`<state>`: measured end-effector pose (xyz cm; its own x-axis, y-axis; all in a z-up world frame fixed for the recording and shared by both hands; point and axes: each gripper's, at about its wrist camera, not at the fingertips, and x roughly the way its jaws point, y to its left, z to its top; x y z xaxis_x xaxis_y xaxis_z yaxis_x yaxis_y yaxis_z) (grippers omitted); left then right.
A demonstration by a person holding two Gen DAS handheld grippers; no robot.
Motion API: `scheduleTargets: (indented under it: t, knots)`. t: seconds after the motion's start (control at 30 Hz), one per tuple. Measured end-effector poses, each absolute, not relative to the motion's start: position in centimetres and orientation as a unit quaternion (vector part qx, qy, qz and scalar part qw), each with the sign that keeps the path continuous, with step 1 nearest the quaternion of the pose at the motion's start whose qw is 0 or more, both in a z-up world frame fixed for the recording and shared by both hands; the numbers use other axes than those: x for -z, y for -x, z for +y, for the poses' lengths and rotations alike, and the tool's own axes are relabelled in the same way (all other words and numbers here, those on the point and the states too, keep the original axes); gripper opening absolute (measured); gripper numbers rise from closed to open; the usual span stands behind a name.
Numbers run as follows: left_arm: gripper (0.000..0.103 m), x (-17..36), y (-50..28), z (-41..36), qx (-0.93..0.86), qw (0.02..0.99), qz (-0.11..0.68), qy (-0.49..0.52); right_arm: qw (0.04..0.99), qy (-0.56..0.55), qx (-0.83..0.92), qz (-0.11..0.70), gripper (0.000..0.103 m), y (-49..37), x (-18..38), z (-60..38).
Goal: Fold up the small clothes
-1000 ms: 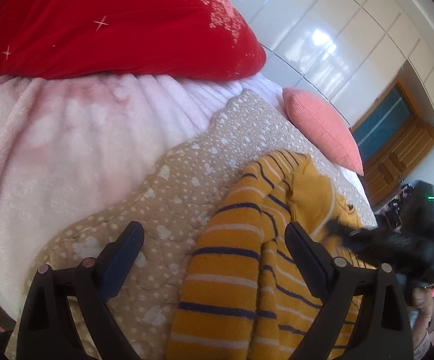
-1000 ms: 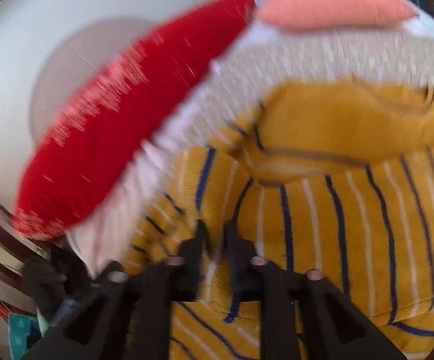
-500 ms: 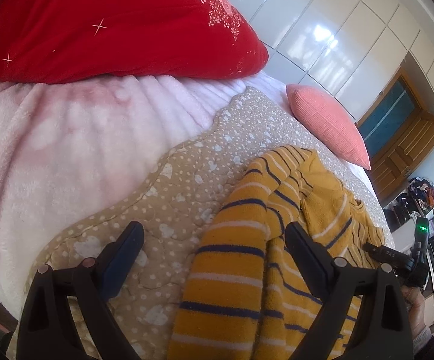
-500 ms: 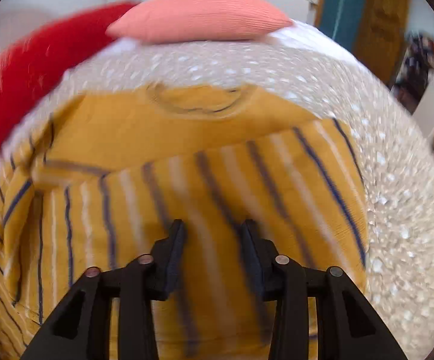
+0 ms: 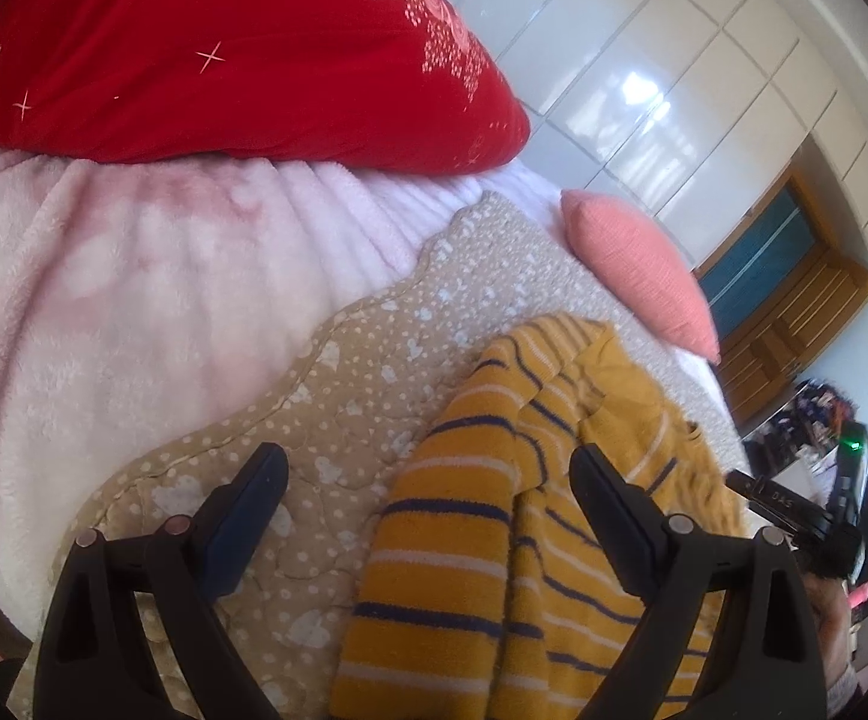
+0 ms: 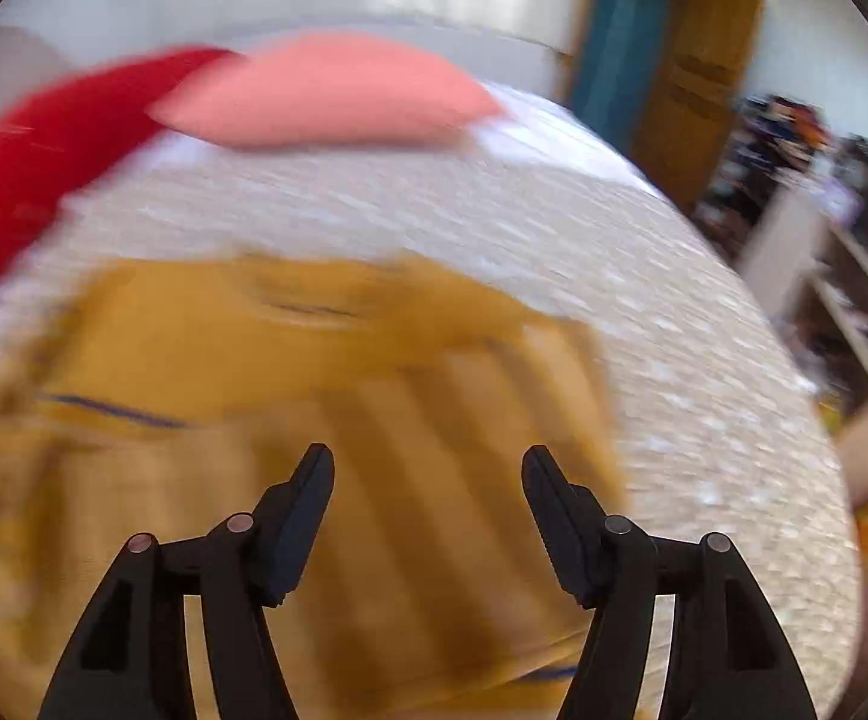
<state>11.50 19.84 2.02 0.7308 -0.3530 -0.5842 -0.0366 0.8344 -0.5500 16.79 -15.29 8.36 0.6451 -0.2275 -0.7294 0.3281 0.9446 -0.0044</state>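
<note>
One yellow striped sweater (image 5: pixel 529 540) is laid on the tan dotted quilt (image 5: pixel 338 420) spread over the bed, apparently so that it can be folded flat. The left tool (image 5: pixel 428 516) is held with its jaws wide apart above the sweater's near edge, nothing gripped. The right tool (image 6: pixel 428 510), its jaws just opened, is empty over the blurred garment. Two cushions are counted behind: one red (image 5: pixel 224 48), one pink (image 5: pixel 637 270).

Mustard sweater (image 5: pixel 493 546), navy-white stripes, lying partly folded on dotted quilt (image 5: pixel 338 402).
</note>
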Motion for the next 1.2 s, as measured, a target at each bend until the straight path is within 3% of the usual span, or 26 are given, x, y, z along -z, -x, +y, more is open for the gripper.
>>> scheduleTargets:
  t: [0.1,0.17,0.23,0.27,0.4,0.47,0.6,0.83,0.97,1.2]
  knots:
    - [0.094,-2.2,-11.4,20.0,0.093,0.887,0.352,0.284,0.919,-0.057,0.052,0.387,0.058,-16.8,-9.8,-9.8]
    - [0.094,-2.2,-11.4,20.2,0.09,0.887,0.353,0.285,0.915,-0.033,0.001,0.402,0.037,-17.6,-9.3,-6.4]
    - [0.094,-2.0,-11.4,20.4,0.09,0.883,0.356,0.291,0.907,-0.007,-0.013,0.421,0.021,-18.5,-8.0,-4.4]
    - [0.094,-1.9,-11.5,20.6,0.09,0.881,0.358,0.296,0.899,0.01,-0.015,0.437,0.018,-19.2,-6.7,-3.2]
    - [0.094,-2.0,-11.3,21.5,0.089,0.879,0.353,0.31,0.886,0.012,0.001,0.464,0.024,-20.3,-3.5,-2.3]
    - [0.095,-2.1,-11.2,21.8,0.093,0.878,0.347,0.317,0.886,0.004,0.009,0.463,0.033,-20.0,-3.4,-2.9]
    - [0.095,-2.3,-11.0,22.3,0.088,0.878,0.339,0.327,0.889,-0.029,0.011,0.458,0.039,-19.5,-4.5,-4.4]
    - [0.095,-2.4,-11.1,23.8,0.024,0.889,0.329,0.317,0.93,-0.024,0.034,0.365,0.042,-15.2,-8.3,-4.5]
    - [0.095,-1.8,-11.4,24.6,0.01,0.883,0.338,0.325,0.947,0.004,-0.016,0.322,0.062,-12.0,-9.9,-1.5]
    - [0.095,-1.8,-10.5,27.2,-0.044,0.885,0.308,0.345,0.923,0.049,-0.077,0.375,0.063,-11.3,-6.7,2.2]
